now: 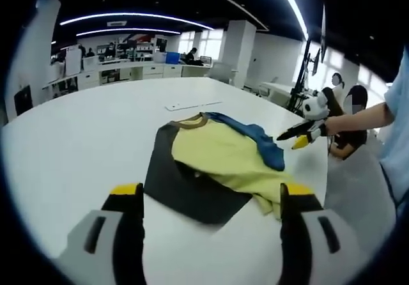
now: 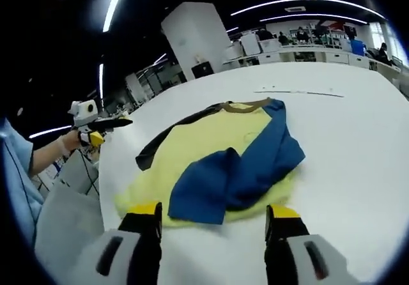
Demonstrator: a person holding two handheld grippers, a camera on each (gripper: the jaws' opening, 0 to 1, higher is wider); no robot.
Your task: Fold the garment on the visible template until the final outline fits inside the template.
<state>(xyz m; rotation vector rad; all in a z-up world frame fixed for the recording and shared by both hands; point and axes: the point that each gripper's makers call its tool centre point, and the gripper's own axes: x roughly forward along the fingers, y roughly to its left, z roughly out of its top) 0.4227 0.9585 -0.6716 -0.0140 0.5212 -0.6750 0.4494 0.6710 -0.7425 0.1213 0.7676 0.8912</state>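
A shirt lies flat on the white table point(image 1: 77, 138), with a yellow body point(image 1: 217, 154), a dark grey sleeve point(image 1: 172, 183), a blue sleeve point(image 1: 255, 135) and a brown collar point(image 1: 192, 123). In the right gripper view the blue sleeve point(image 2: 236, 170) is folded across the yellow body point(image 2: 198, 138), and the grey sleeve point(image 2: 163, 141) runs along the far side. My left gripper point(image 1: 211, 192) is open just short of the shirt's grey side. My right gripper point(image 2: 212, 211) is open near the blue sleeve and hem. A thin pale strip point(image 1: 192, 105) lies beyond the collar.
The table edge point(image 1: 319, 176) runs close by the shirt's blue side. A hand holds the right gripper point(image 1: 295, 138) over that edge; the left gripper point(image 2: 105, 128) shows beyond the edge in the right gripper view. Desks point(image 1: 128, 71), a pillar point(image 1: 239, 52) and a seated person point(image 1: 348, 115) stand behind.
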